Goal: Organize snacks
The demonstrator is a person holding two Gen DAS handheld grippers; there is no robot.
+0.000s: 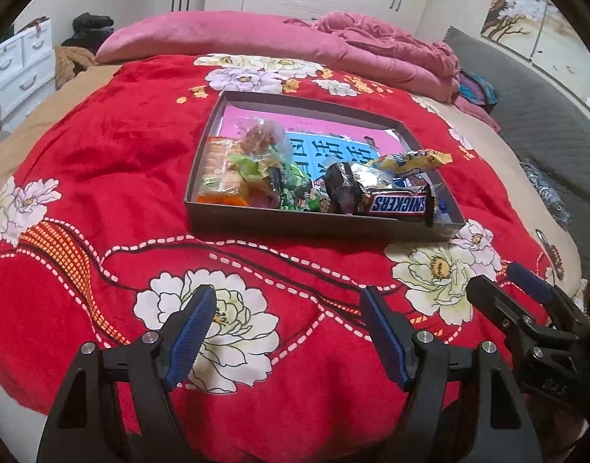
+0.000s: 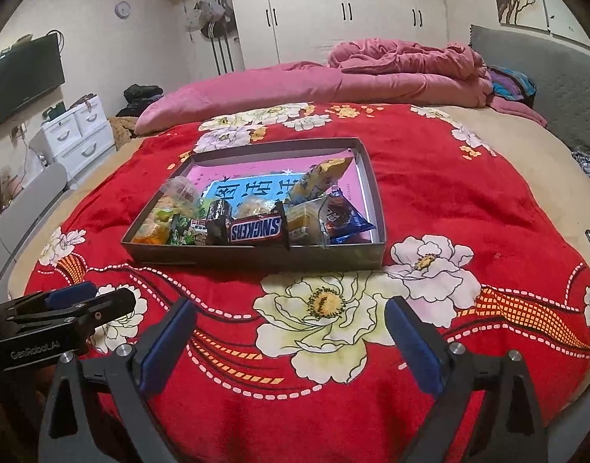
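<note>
**Both tools empty, snacks gathered in the box**

Left tool hangs with its blue pads spread and nothing between them, low over the near part of the bed; the right tool beside it stands spread wider, equally empty. Neither touches a snack.

All the snacks in view lie inside the shallow grey box, crowded along its near wall. A Snickers bar leans against that wall near the middle. To its right sit a pale yellow wrapped cake and a blue packet, with a yellow bag propped up behind them. To its left are a dark foil piece, a green packet and clear-wrapped sweets in the left corner. The far half of the box is bare, showing its pink and blue lining.

The box rests on the red flowered blanket, which carries no loose snack in either view. A pink duvet is heaped at the far side.

Judging by this, gathering looks complete; only tidying the pile may remain.
</note>
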